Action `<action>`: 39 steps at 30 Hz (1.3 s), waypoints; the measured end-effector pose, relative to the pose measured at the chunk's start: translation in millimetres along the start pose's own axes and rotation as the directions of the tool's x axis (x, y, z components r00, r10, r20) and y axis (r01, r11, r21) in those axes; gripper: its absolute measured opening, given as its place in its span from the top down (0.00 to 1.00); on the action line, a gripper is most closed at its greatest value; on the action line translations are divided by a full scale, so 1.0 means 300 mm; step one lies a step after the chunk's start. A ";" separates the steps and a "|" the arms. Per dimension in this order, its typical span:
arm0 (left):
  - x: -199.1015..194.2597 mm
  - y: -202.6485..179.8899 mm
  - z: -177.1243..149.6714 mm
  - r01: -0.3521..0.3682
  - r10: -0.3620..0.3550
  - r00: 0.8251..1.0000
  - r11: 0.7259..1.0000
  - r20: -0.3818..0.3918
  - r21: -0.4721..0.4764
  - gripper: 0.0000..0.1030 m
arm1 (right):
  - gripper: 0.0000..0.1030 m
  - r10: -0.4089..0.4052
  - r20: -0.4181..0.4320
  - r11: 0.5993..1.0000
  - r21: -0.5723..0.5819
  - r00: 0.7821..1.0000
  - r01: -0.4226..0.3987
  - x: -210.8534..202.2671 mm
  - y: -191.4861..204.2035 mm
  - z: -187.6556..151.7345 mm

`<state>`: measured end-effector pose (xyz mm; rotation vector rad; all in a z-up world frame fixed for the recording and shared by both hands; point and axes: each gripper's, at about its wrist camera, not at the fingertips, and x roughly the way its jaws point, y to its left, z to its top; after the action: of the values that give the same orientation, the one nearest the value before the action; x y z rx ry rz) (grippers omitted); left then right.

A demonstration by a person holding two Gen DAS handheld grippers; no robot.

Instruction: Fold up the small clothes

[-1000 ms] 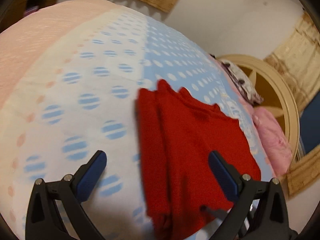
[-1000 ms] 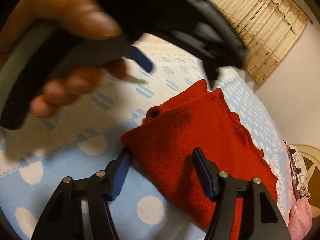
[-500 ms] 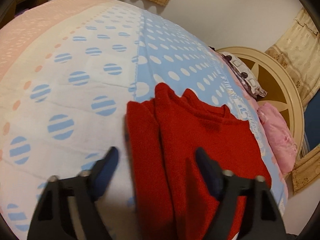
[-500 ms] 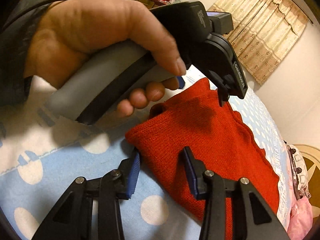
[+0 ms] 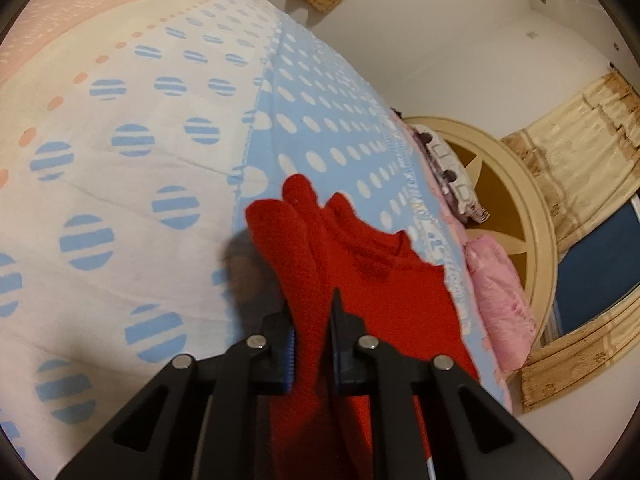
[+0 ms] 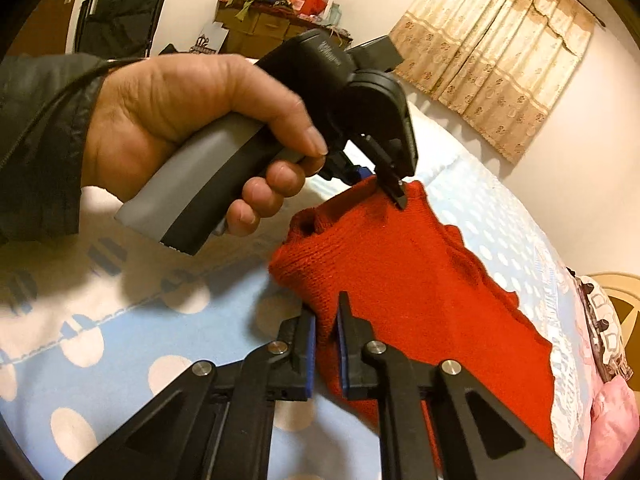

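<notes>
A red knitted sweater lies partly folded on the dotted bedspread. My left gripper is shut on the sweater's folded left edge. In the right wrist view the sweater fills the middle, and my right gripper is shut on its near corner. The left gripper shows there too, held in a hand, pinching the sweater's far corner and lifting it slightly.
The blue and white bedspread spreads to the left. A pink pillow and a patterned pillow lie against a round cream headboard. A cluttered dresser and curtains stand behind.
Both grippers have closed from wide open onto the sweater's edge. The left gripper came down onto the far corner, and the right gripper moved in on the near corner.
</notes>
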<state>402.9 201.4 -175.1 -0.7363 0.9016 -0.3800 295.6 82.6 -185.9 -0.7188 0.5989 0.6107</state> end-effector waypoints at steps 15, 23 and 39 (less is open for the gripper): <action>-0.012 -0.212 0.063 0.166 -0.170 0.982 0.985 0.081 0.047 0.87 | 0.92 -0.116 0.066 0.984 0.145 0.991 0.105 -0.142 -0.195 -0.031; 0.067 -0.360 0.073 0.206 -0.211 0.976 0.975 0.051 0.084 0.87 | 0.92 -0.141 0.068 0.962 0.245 0.988 0.120 -0.192 -0.283 -0.109; 0.350 -0.608 0.012 0.240 -0.232 0.970 0.961 -0.073 0.135 0.87 | 0.92 -0.159 -0.007 0.876 0.459 0.987 0.145 -0.254 -0.487 -0.325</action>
<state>466.7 14.3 -102.6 -0.7050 0.8324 -0.6732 316.9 -100.1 -132.7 -0.3034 0.6223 0.3122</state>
